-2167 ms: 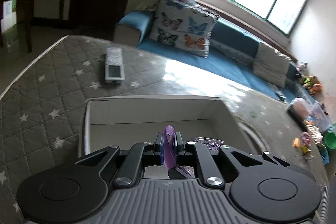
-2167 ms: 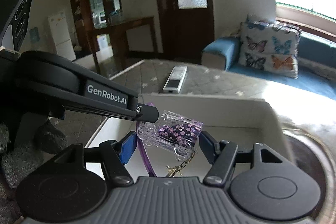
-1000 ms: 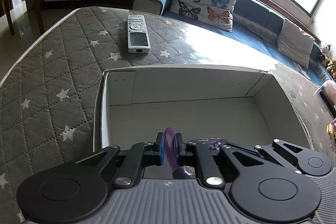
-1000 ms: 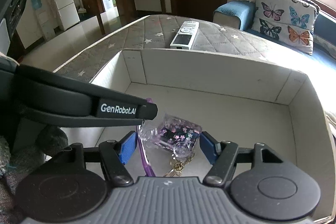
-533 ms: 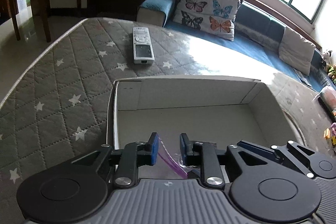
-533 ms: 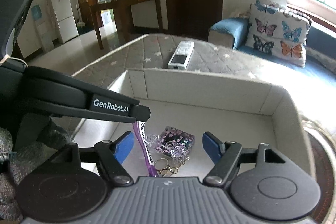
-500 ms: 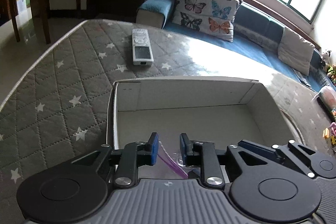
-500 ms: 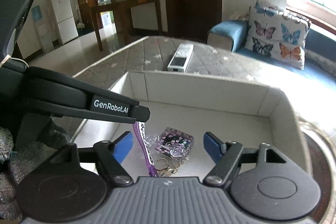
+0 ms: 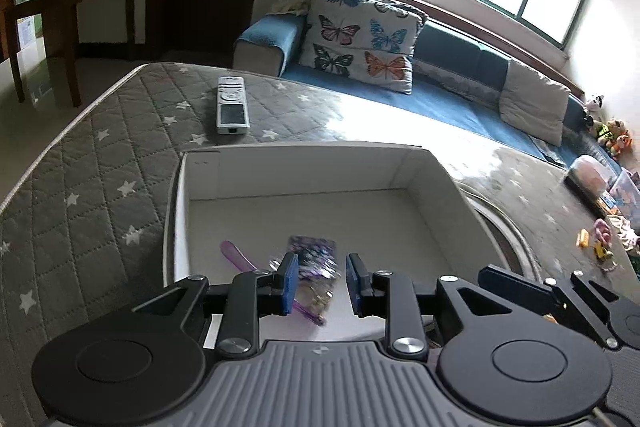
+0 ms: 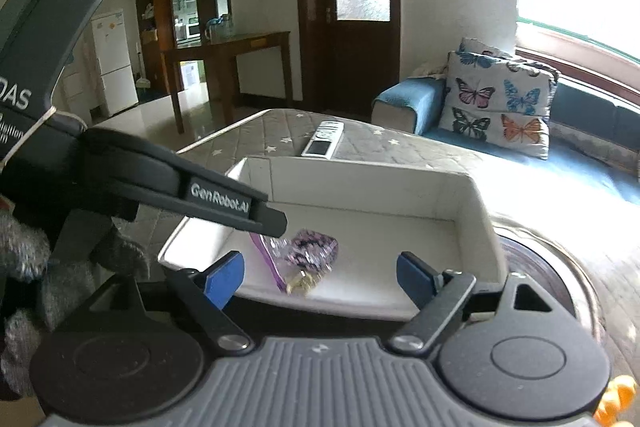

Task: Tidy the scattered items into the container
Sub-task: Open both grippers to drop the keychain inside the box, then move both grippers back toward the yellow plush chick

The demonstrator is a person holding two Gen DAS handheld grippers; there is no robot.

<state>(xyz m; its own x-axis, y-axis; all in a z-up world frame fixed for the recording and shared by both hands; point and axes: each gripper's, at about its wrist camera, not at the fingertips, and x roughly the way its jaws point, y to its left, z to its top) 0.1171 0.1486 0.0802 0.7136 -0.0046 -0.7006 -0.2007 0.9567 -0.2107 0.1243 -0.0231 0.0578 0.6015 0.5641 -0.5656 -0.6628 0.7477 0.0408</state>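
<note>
Both grippers are seen above the near edge of the white box (image 9: 304, 179), and nothing is gripped by either. The left gripper (image 9: 318, 285) is held with its blue pads a moderate gap apart; its jaws have just been opening, and the keychain (image 9: 316, 259) is seen through the gap, lying loose on the box floor below, not pressed by the pads. The right gripper (image 10: 320, 273) is spread wide, its jaws also just having opened, with no object between the pads.

The keychain (image 10: 312, 251) is found inside the box (image 10: 372, 183), near the front wall, toward the left half. Its clear, purple-flowered charm is laid flat, a purple strap (image 10: 267, 261) is stretched out beside it, and gold rings (image 10: 302, 281) are bunched at the near end. In the left view the strap (image 9: 236, 255) is angled off to the left of the charm.

The box is set on a grey star-quilted mat (image 9: 92, 163). A remote (image 9: 231, 105) is left on the mat beyond the far wall of the box, well apart from it. A butterfly cushion (image 9: 360, 43) is propped on the blue sofa (image 9: 452, 103) behind.
</note>
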